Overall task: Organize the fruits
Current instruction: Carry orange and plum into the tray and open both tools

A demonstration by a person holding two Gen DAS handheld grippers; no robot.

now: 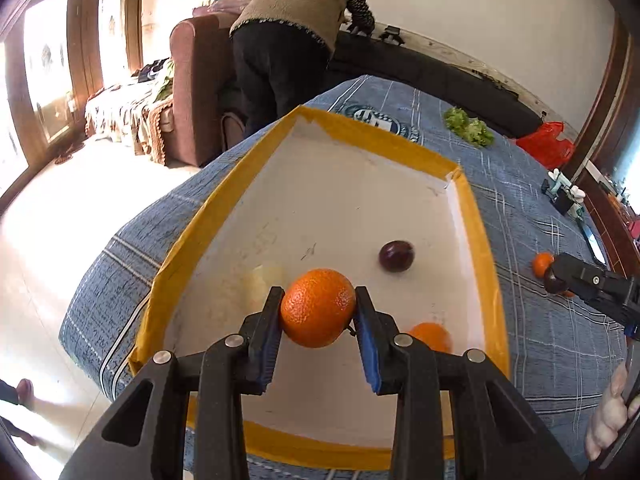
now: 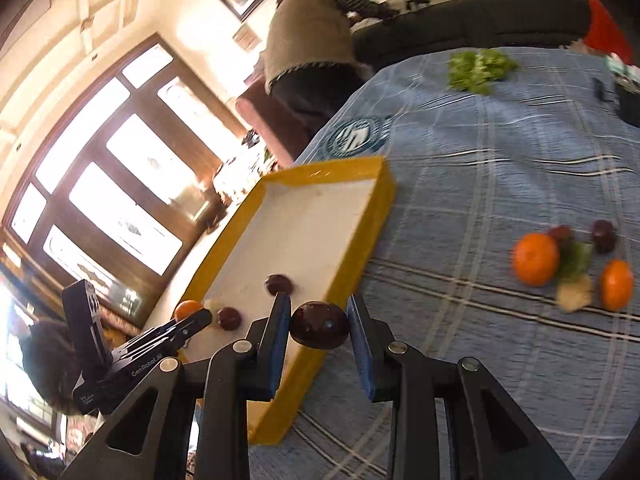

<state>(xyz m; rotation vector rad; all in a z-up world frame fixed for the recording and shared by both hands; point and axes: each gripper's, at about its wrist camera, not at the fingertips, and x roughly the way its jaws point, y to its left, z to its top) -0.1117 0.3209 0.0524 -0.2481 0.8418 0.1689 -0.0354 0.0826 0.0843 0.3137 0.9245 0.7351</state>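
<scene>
**Both grippers carry fruit toward the yellow-rimmed tray**

The left gripper (image 1: pixel 318 310) has its jaws clamped on an orange (image 1: pixel 318 307), pinched across its widest part and held above the near end of the tray (image 1: pixel 476 216). Inside the tray lie a dark plum (image 1: pixel 397 256) and a second orange (image 1: pixel 430 336), partly hidden behind the right-hand finger. The tray sits on a blue checked cloth (image 1: pixel 532 184) spread over the tabletop.

The right gripper (image 2: pixel 319 326) has its jaws closed on a dark plum-like fruit (image 2: pixel 319 324), held just over the tray's near rim. In that view, more fruit waits on the cloth well off to the right: two oranges (image 2: pixel 536 258) and a couple of dark plums (image 2: pixel 603 235) around something leafy, the whole cluster blurred. A bunch of green leaves (image 2: pixel 478 68) lies at the far edge.

The orange looks firm yet slightly yielding, with a pebbled skin that the pads should bite well; a grip across the equator, as here, is probably safest, since a hold nearer the top would likely let it squirt out. The plum is smaller, smoother and likely softer, so it probably wants a lighter squeeze through the middle to avoid bruising. Both are round and will tend to roll once let go, so a low release onto the tray floor seems wise
</scene>
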